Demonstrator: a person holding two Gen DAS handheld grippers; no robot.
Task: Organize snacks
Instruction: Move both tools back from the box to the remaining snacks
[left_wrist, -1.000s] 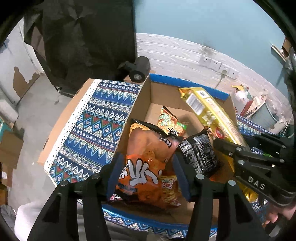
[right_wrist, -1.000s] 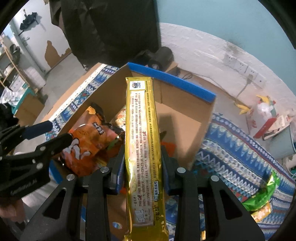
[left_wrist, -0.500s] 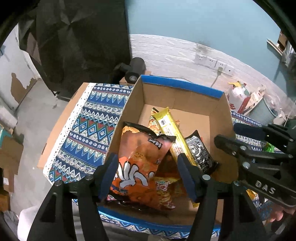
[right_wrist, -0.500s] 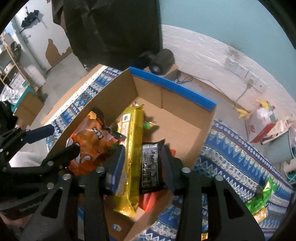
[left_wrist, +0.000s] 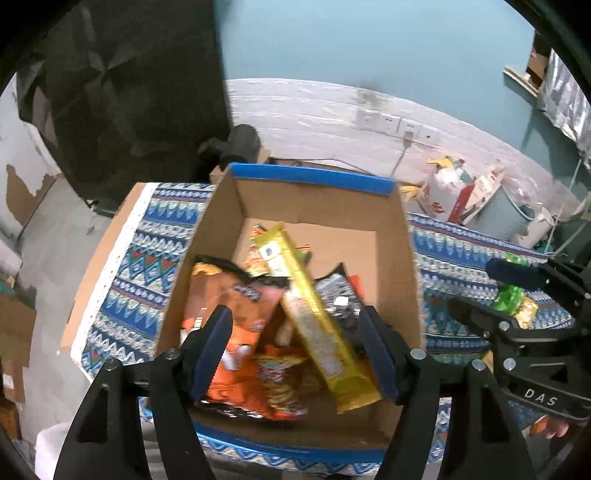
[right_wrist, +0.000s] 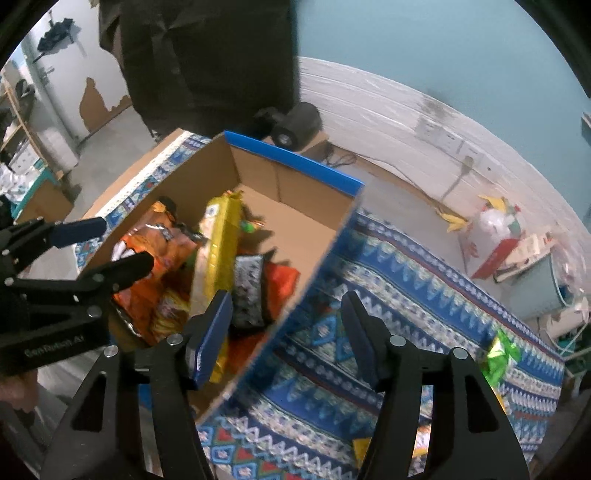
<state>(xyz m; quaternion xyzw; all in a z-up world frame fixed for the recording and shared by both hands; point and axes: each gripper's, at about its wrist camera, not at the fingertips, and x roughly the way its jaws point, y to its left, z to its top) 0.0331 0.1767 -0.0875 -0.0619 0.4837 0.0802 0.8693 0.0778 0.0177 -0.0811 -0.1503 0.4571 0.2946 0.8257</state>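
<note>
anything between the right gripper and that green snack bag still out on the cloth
Nothing visible. The right gripper, its jaws opening and empty, looks across bare patterned cloth to the green snack bag; the cardboard box stands off to the left of that path.

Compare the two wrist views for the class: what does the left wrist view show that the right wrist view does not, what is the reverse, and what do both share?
Only the left wrist view shows the box's near blue rim. Only the right wrist view shows shelving at far left and the patterned cloth spread wide beside the box. Both show the cardboard box, the long yellow packet and orange bag inside, the green packet outside, and both grippers opening, empty.
</note>
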